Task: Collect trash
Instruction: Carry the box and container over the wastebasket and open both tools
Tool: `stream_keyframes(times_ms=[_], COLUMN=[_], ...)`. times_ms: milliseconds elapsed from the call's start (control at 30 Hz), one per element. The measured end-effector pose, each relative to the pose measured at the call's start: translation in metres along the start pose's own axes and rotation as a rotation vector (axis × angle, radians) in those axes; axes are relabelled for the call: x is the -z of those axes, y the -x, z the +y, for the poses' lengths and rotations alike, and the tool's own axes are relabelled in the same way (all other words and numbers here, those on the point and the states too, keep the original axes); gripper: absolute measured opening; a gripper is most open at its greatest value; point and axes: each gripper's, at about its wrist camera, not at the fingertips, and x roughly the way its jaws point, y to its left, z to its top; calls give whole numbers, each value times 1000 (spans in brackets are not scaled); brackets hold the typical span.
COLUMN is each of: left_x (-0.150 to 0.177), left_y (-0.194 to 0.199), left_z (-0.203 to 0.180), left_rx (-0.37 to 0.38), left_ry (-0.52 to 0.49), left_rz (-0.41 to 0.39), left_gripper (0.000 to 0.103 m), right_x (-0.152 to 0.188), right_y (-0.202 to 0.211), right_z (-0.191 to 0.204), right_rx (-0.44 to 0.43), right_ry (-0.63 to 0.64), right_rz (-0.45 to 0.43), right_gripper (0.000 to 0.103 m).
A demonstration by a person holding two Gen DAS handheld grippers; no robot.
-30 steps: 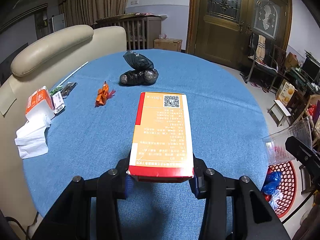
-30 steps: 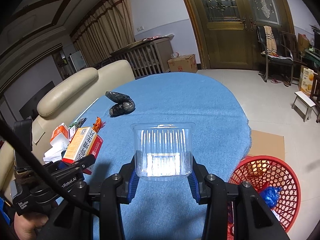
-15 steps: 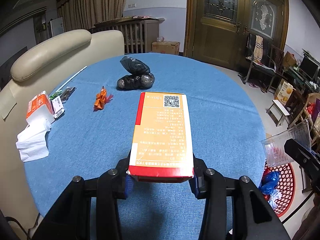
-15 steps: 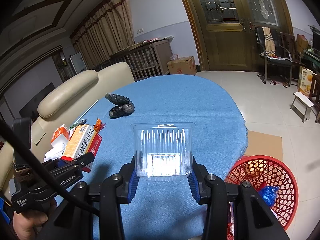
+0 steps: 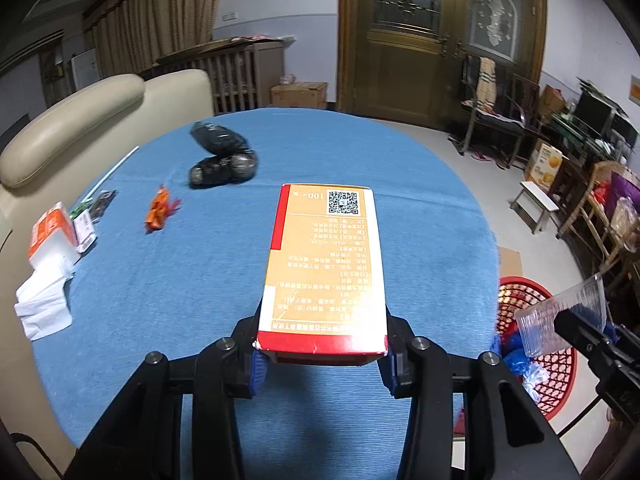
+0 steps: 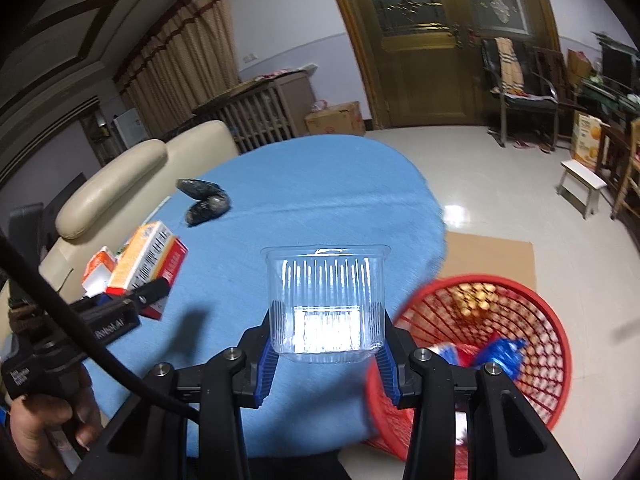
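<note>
A round table covered in a blue cloth (image 5: 224, 280) fills most of both views, with a cream sofa (image 5: 72, 120) pressed against its far left edge. On the floor off the table's right side stands a red mesh basket (image 6: 532, 312) with blue and red wrappers lying in it; the right gripper's frame cuts off its near rim, and in the left wrist view the table edge hides its left part. The left gripper (image 5: 322, 360) is clamped on an orange and red carton (image 5: 324, 264) at the carton's near end; the carton lies flat above the cloth with its long axis running straight away from the camera, the QR-code end pointing toward the far side of the table. Its print is too small to read. The right gripper (image 6: 326, 356) is closed on a clear ribbed plastic tub (image 6: 326, 304), held over the table's right edge just beside the basket, its opening facing away along the fingers and its base blown out by glare. Farther out on the cloth sit two knotted black bags (image 5: 220, 156), touching each other. At the left edge lie a tissue pack (image 5: 50, 236) with loose white tissue, a crumpled orange wrapper (image 5: 160, 208), blurred, and a thin white straw (image 5: 108, 172).
</note>
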Motion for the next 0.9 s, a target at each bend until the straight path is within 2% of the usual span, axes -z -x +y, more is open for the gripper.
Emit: stream_keyframes(times_ms=[400,633,900], left_x=[-1,0,7], left_y=[6,8,4], left_z=[-63,-101,-133], left_rx=[103,166,234], left_ry=[-122,-195,-261], left_rz=[-11,-17,8], left_gripper=[46,46,46], right_x=[26,37,47], right_y=[19,13,4], right_z=[-87,-113,-126], right_rx=[185,234,243], right_ry=[-131,-157,-181], right_rz=[42,83,133], right_gripper=[45,46,49])
